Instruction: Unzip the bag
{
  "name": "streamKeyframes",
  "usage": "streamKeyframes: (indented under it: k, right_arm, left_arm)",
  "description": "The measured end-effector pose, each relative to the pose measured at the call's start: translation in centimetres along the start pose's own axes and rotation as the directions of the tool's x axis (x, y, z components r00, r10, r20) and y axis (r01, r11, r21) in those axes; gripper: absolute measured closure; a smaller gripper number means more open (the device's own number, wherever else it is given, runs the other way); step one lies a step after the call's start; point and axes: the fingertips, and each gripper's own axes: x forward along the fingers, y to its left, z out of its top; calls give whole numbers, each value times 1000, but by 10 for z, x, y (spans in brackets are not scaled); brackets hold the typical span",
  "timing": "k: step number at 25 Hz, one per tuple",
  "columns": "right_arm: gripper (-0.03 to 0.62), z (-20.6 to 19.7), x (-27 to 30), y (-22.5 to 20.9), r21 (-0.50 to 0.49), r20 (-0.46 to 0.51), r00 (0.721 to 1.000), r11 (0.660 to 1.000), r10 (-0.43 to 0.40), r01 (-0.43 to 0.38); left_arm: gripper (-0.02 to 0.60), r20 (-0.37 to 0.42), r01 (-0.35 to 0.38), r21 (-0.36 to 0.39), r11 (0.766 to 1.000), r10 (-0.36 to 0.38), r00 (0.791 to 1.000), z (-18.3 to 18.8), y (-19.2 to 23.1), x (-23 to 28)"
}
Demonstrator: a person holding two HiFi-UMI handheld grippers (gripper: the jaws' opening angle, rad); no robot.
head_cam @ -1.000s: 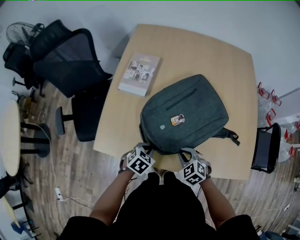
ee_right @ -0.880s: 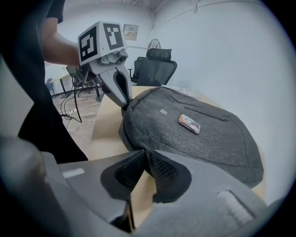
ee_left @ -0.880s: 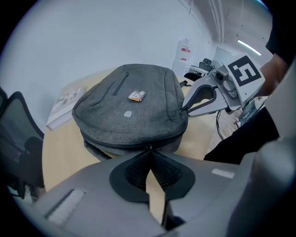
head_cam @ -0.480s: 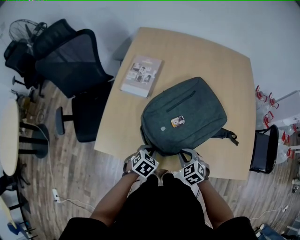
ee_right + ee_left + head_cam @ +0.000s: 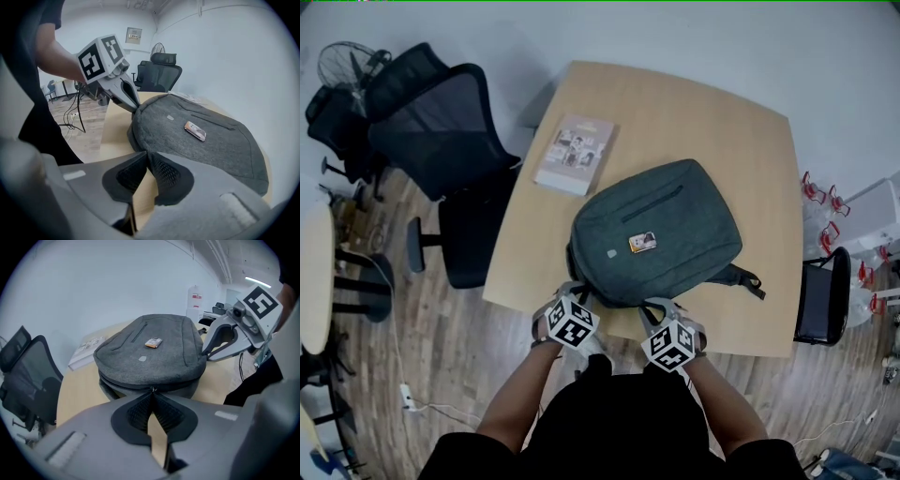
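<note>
**A:** Where is the bag?

**B:** A grey backpack (image 5: pixel 675 220) lies flat, front up, on the wooden surface (image 5: pixel 722 112). Its bottom end is toward the person, and a booklet (image 5: pixel 574 153) lies near its far left side.

**A:** Which step is this?

**B:** The very start, I'd say. The main zip (image 5: pixel 126 384) runs closed along the near edge. The left gripper (image 5: pixel 151 392) has its fingers together on the small zipper pull (image 5: pixel 151 388). The right gripper (image 5: pixel 147 153) has its fingers pinched on the backpack's edge further right, apparently to brace it.

**A:** What does the next move call for?

**B:** Probably drawing the pull along the curved zip line while the right side keeps the fabric taut. The pull is tiny, so it could slip out.

**A:** Anything inside?

**B:** I can't tell, because the backpack is shut, and so is its front pocket (image 5: pixel 654 202). Only a small card (image 5: pixel 642 243) lies on top.
</note>
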Motion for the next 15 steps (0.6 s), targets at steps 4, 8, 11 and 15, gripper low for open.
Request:
streamKeyframes:
  k: [4, 8, 11, 15]
  right_arm:
    - [551, 15, 12, 17, -48, 4, 999, 998, 45, -45]
    - [549, 15, 14, 17, -67, 14, 998, 996, 66, -65]
    - [553, 14, 16, 17, -49, 21, 998, 997, 59, -58]
    - [556, 13, 18, 17, -13, 31, 996, 996, 85, -84]
  left_arm:
    - [554, 0, -36, -57, 998, 36, 999, -9, 22, -4]
    - [554, -55, 2, -59, 998, -5, 998, -12, 18, -9]
    - [555, -99, -29, -30, 999, 26, 995, -10, 10, -9]
    - [555, -82, -41, -132, 990, 30, 996, -13, 7, -14]
